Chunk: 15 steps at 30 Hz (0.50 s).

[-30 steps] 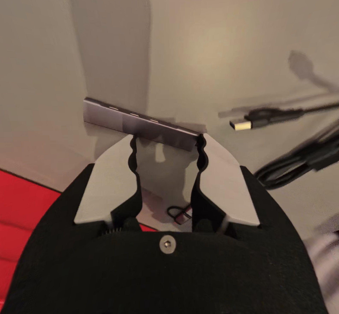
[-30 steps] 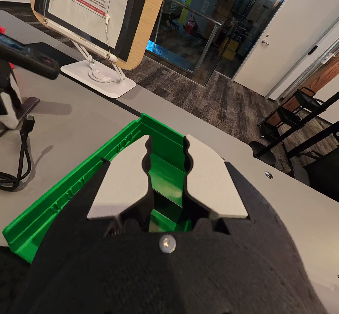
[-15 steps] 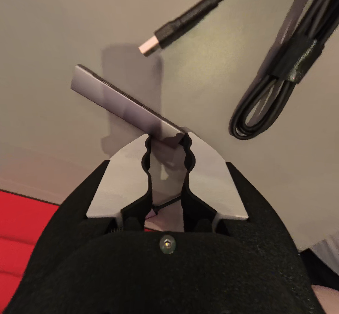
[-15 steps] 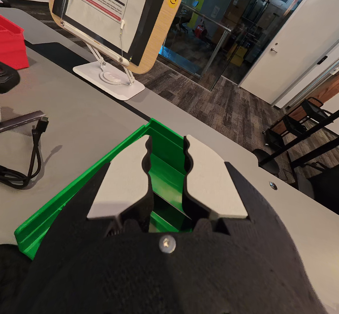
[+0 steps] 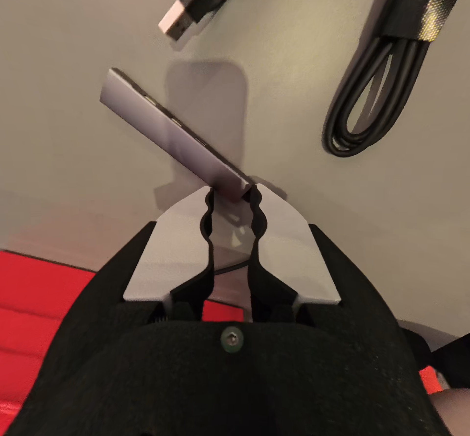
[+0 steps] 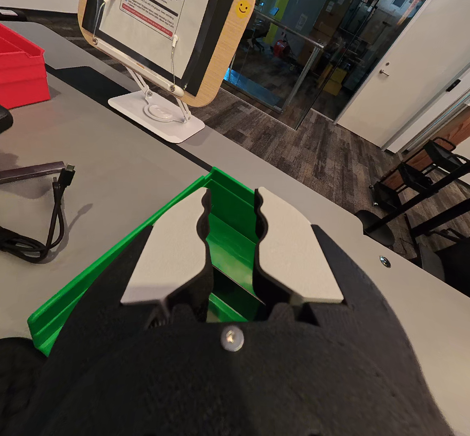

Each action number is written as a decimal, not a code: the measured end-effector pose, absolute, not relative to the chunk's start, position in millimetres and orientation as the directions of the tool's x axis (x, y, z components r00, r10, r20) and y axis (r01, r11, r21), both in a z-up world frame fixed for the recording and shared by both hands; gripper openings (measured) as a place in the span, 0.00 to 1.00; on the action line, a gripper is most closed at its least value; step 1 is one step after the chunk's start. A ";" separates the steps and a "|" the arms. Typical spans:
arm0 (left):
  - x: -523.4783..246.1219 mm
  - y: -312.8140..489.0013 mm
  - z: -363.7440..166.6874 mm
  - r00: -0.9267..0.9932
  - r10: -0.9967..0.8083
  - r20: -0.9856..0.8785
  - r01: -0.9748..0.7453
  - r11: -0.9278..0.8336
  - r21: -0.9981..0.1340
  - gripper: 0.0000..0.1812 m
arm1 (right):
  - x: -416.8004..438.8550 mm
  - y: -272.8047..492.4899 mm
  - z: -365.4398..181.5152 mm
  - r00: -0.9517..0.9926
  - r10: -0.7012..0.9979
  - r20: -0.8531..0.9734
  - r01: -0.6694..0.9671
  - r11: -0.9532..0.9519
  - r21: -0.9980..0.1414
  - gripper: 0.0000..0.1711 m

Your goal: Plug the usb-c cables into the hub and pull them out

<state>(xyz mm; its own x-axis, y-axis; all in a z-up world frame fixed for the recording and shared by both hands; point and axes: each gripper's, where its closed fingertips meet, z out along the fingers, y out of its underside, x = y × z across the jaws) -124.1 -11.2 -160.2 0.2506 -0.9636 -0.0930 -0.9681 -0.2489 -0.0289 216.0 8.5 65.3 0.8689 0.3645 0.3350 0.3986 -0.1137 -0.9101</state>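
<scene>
Your left gripper (image 5: 231, 191) is pinching the hub's (image 5: 167, 128) near end, the hub slanting toward 10 o'clock above the bench (image 5: 63, 93). Your right gripper (image 6: 231, 195) is hovering empty, jaws partly open, over the green bin (image 6: 229, 210); the cable (image 6: 57, 210) is lying at 9 o'clock.

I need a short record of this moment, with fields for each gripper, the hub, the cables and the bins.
left gripper: shut on one end of the hub, held above the table
hub: grey, slim, tilted; no plug in the visible ports
right gripper: open, empty, over the green bin
cable plug: loose, silver tip near the hub
coiled cable: black, bundled with a strap, on the grey table
red bin: far left on the table
</scene>
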 end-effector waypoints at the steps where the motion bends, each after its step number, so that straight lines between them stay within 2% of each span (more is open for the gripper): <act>1: -125.7 -12.4 -160.5 0.272 -0.959 -0.082 -0.962 -0.269 -0.041 0.14 | 215.5 8.8 64.9 0.868 0.367 0.333 0.398 -0.115 -0.910 0.19; 8: -129.6 -16.2 -160.7 0.349 -0.935 -0.063 -0.936 -0.344 -0.077 0.14 | 201.6 10.7 67.5 0.849 0.397 0.348 0.417 -0.099 -0.904 0.19; 15: -127.3 -12.4 -155.8 0.399 -0.915 -0.062 -0.912 -0.390 -0.129 0.25 | 193.5 11.0 69.9 0.839 0.412 0.356 0.425 -0.086 -0.901 0.19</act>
